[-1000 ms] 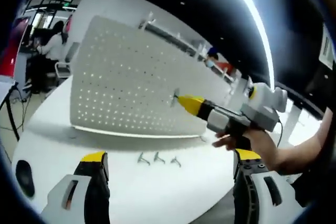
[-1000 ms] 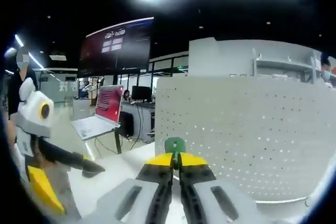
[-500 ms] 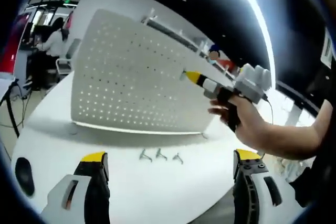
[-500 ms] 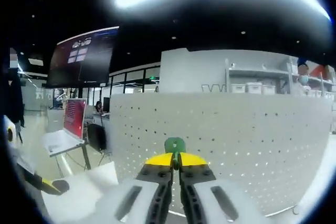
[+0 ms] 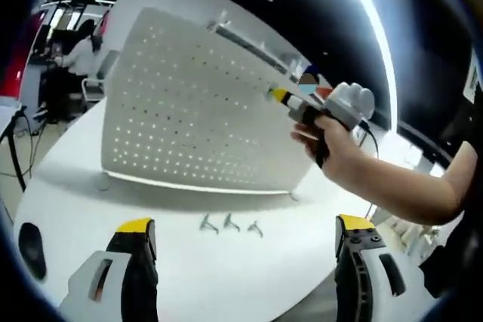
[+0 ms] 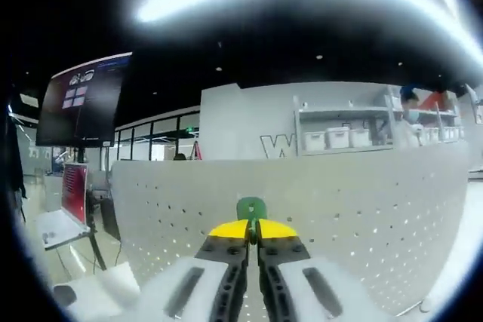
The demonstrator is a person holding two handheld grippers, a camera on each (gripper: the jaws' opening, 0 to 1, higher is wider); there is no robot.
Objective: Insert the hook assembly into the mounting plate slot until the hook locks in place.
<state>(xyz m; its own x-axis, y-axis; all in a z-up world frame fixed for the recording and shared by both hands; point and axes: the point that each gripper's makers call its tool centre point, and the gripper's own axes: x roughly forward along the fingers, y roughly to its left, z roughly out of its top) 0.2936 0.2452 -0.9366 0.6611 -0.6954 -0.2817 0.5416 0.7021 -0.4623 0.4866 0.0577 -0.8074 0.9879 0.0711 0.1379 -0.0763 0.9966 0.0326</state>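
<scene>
Our left claw [image 5: 240,240] hangs wide, its two yellow-tipped jaws well apart and holding nothing, low over the white table [image 5: 181,262]. Ahead of it, between the jaws and a little beyond their tips, three small metal hooks [image 5: 229,224] lie in a row on the table. Farther ahead stands the mounting plate [image 5: 189,115], a white perforated panel set upright on the table, its face turned toward this claw.

To the right of the left claw and higher, a hand [image 5: 332,148] holds our right claw [image 5: 276,95] up against the upper right part of the plate; its yellow tips sit at the plate's face near the top edge.

In the right gripper view, our right claw [image 6: 252,228] is narrow, its jaws pressed together on a green hook assembly [image 6: 251,208] that sticks out just past the yellow tips. The plate [image 6: 339,216] spreads directly ahead of the claw, its rows of holes close in front of the green piece. We cannot tell whether the piece touches the plate or has entered a slot.
</scene>
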